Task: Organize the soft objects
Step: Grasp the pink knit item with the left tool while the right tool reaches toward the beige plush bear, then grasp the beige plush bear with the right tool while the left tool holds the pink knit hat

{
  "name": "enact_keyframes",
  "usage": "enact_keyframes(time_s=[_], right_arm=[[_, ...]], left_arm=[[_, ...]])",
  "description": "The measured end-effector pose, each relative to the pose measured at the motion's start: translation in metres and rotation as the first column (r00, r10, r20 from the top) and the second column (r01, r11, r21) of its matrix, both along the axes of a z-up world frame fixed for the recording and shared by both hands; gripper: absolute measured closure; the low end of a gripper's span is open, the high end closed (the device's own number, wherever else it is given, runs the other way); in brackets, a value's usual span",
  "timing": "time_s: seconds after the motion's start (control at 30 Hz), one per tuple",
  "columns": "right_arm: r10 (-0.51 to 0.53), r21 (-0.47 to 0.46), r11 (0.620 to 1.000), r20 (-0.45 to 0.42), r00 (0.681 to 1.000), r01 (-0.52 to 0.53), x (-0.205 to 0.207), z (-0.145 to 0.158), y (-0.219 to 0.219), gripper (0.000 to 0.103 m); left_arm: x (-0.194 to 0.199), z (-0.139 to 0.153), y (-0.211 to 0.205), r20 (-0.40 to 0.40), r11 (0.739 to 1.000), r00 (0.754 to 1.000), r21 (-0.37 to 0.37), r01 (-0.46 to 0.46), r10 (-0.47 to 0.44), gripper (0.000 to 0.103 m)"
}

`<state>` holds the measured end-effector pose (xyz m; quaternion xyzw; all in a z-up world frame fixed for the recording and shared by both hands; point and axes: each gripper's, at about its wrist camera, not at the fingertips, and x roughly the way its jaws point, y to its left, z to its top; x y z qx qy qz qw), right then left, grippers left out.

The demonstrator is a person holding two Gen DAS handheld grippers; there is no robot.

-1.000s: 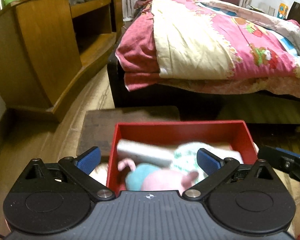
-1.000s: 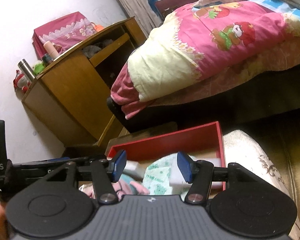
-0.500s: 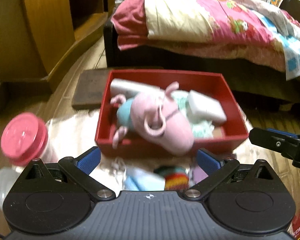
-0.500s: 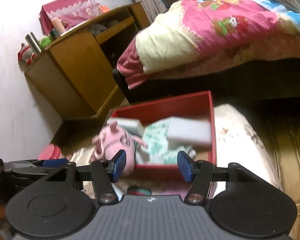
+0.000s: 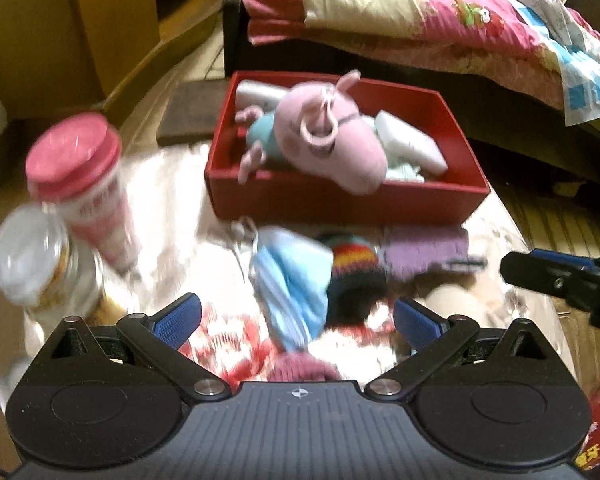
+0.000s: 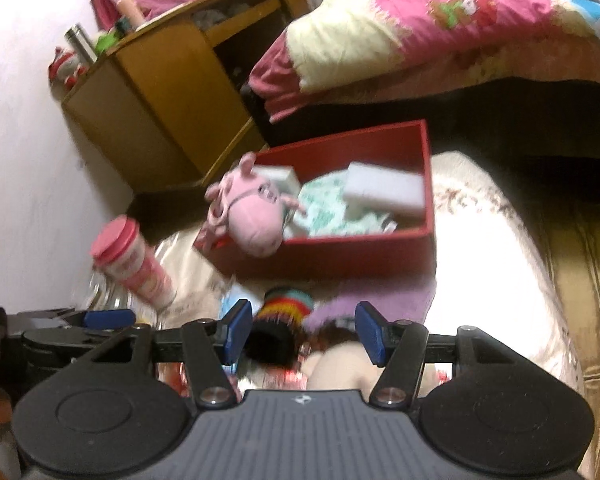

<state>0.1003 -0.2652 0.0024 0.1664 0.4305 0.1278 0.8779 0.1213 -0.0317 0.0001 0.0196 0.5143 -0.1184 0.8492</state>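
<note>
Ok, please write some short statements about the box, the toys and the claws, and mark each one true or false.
1. The pink pig plush lies in the red box. True.
2. The left claw holds the blue cloth. False: it is open and holds nothing.
3. The striped knit item is outside the box. True.
4. The pink-lidded cup stands inside the box. False: it is outside, beside it.
5. The right claw is shut. False: it is open.

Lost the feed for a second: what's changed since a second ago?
Both grippers pulled back from the red box, bringing the blue face mask, striped knit hat and pink-capped bottle into view. Left gripper and right gripper stay open and empty. The pink pig plush still lies in the box.
</note>
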Motion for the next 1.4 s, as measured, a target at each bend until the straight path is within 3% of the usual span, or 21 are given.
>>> enact_keyframes(time_s=[0.23, 0.63, 0.7, 0.73, 0.77, 0.8, 0.83, 0.87, 0.97, 1.2, 1.33, 1.4], right_arm=[[0.041, -0.038, 0.998, -0.075, 0.996, -0.044, -0.012, -0.019, 0.009, 0.069], [0.038, -0.072, 0.996, -0.137, 0.99, -0.049, -0.016, -0.032, 0.009, 0.069], [0.028, -0.071, 0.997, -0.143, 0.989, -0.038, -0.014, -0.034, 0.005, 0.069], [0.026, -0.072, 0.997, -0.148, 0.989, -0.037, -0.013, -0.035, 0.004, 0.069], [0.023, -0.075, 0.997, -0.151, 0.988, -0.034, -0.012, -0.035, 0.002, 0.069], [0.015, -0.079, 0.996, -0.152, 0.988, -0.027, -0.01, -0.036, 0.0, 0.069], [0.01, -0.082, 0.996, -0.153, 0.988, -0.023, -0.009, -0.036, -0.002, 0.069], [0.007, -0.082, 0.996, -0.155, 0.988, -0.02, -0.008, -0.037, -0.004, 0.069], [0.001, -0.093, 0.996, -0.164, 0.986, -0.017, -0.004, -0.039, -0.006, 0.069], [-0.002, -0.105, 0.994, -0.187, 0.982, -0.018, 0.001, -0.044, -0.003, 0.069], [-0.002, -0.054, 0.998, -0.216, 0.976, -0.01, 0.005, -0.048, -0.002, 0.068], [0.008, -0.048, 0.999, -0.224, 0.975, -0.019, 0.006, -0.05, 0.001, 0.061]], left_arm=[[-0.016, -0.031, 0.013, -0.119, 0.998, 0.993, -0.056, -0.025, 0.018, 0.006], [-0.011, -0.061, 0.002, -0.18, 0.998, 0.983, -0.05, -0.032, 0.023, 0.006], [-0.01, -0.068, -0.002, -0.177, 0.999, 0.984, -0.035, -0.025, 0.019, 0.01], [-0.009, -0.072, -0.004, -0.175, 0.999, 0.985, -0.028, -0.02, 0.014, 0.016], [-0.009, -0.076, -0.006, -0.175, 1.0, 0.984, -0.02, -0.017, 0.013, 0.031], [-0.008, -0.081, -0.007, -0.191, 1.0, 0.982, -0.013, -0.013, 0.01, 0.039], [-0.008, -0.083, -0.008, -0.193, 1.0, 0.981, -0.006, -0.007, 0.005, 0.041], [-0.01, -0.082, -0.009, -0.176, 1.0, 0.984, -0.001, 0.004, -0.004, 0.05], [-0.011, -0.081, -0.008, -0.184, 1.0, 0.983, -0.003, 0.009, -0.01, 0.057], [-0.016, -0.066, -0.002, -0.181, 0.999, 0.983, -0.036, 0.01, -0.016, 0.061], [-0.02, -0.058, -0.003, -0.175, 0.998, 0.984, -0.057, 0.017, -0.027, 0.061], [-0.021, -0.056, -0.003, -0.178, 0.997, 0.984, -0.07, 0.019, -0.031, 0.06]])
